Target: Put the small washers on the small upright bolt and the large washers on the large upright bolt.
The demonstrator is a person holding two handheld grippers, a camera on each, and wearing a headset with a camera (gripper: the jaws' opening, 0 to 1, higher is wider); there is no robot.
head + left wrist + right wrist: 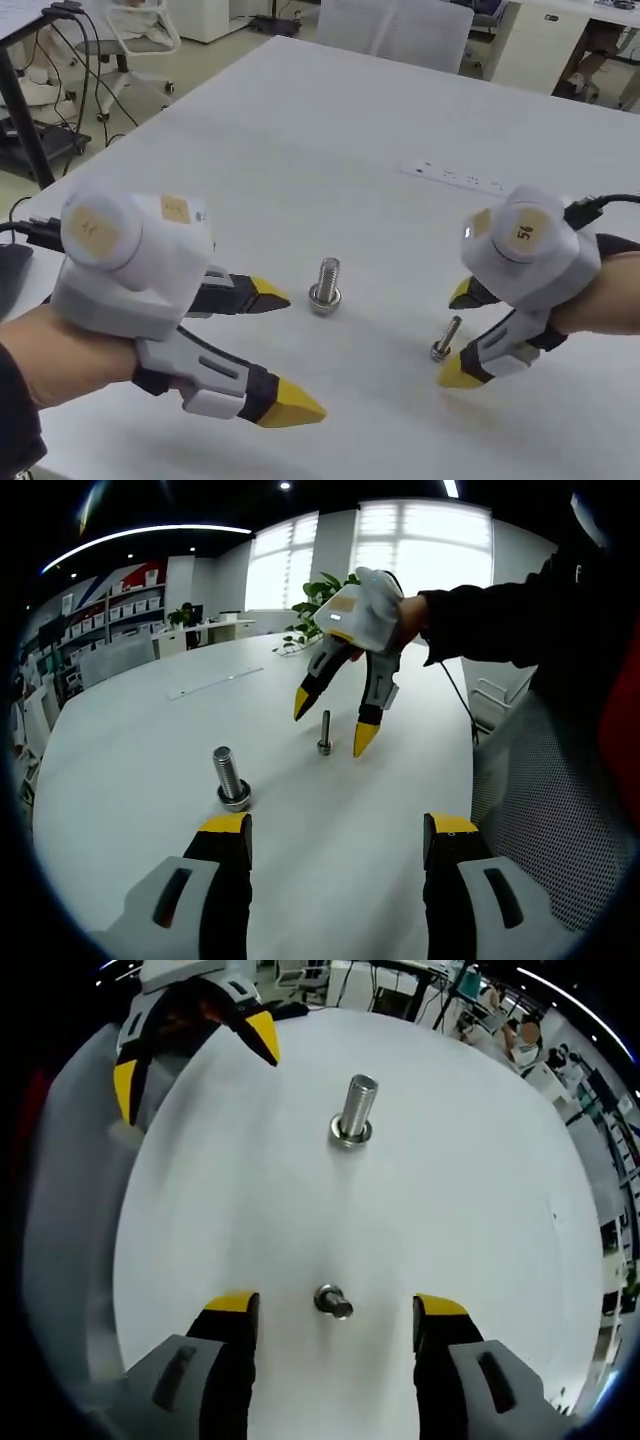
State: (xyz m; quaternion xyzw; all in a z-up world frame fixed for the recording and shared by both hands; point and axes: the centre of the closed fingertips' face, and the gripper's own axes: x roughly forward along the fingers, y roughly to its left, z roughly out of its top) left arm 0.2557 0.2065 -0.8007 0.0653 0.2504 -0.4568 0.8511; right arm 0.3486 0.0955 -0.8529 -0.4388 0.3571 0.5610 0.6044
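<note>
**Now both grippers gape over two steel bolts**

On the smooth white table (350, 150), the thick, threaded large bolt (325, 283) stands upright with a flat metal ring (350, 1138) around its foot. At 4 o'clock, the slim small bolt (446, 339) stands between the right gripper's (455, 333) spread yellow-tipped jaws. At 8 o'clock, the left gripper (290, 352) is spread wide, empty.
</note>
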